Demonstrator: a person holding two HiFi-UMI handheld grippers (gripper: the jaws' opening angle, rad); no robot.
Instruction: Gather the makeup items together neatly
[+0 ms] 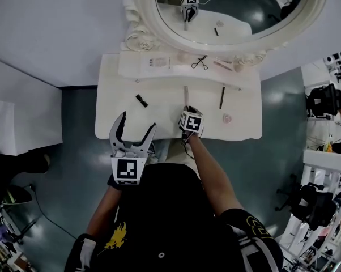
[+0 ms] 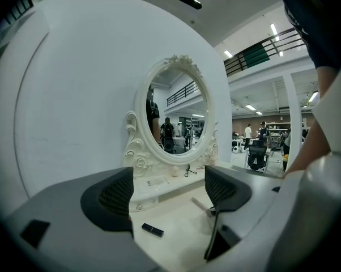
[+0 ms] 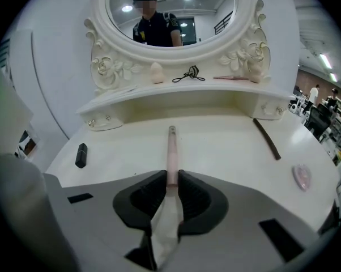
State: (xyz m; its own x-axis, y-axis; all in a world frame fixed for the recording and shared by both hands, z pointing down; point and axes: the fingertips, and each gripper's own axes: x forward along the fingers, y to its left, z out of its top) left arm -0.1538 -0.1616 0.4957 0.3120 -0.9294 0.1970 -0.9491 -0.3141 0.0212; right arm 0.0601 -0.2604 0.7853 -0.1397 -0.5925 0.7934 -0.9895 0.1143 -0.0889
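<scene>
A slim pink makeup stick [image 3: 171,146] lies on the white vanity table [image 1: 119,89], pointing toward the mirror. My right gripper [image 3: 171,177] is shut on its near end; in the head view this gripper [image 1: 186,109] is at the table's front middle. My left gripper [image 1: 137,123] hangs open over the front left edge, nothing between its fingers. A black lipstick [image 1: 141,100] lies just beyond it, also seen low between the open jaws in the left gripper view [image 2: 152,229]. A dark pencil [image 3: 267,139] and a small pink item [image 3: 301,176] lie to the right.
On the raised shelf under the oval mirror [image 1: 233,4] lie an eyelash curler [image 3: 188,74], a pale sponge [image 3: 156,72], a thin pink stick [image 3: 233,77] and a flat white packet [image 1: 153,63]. The table ends at a wall on the left.
</scene>
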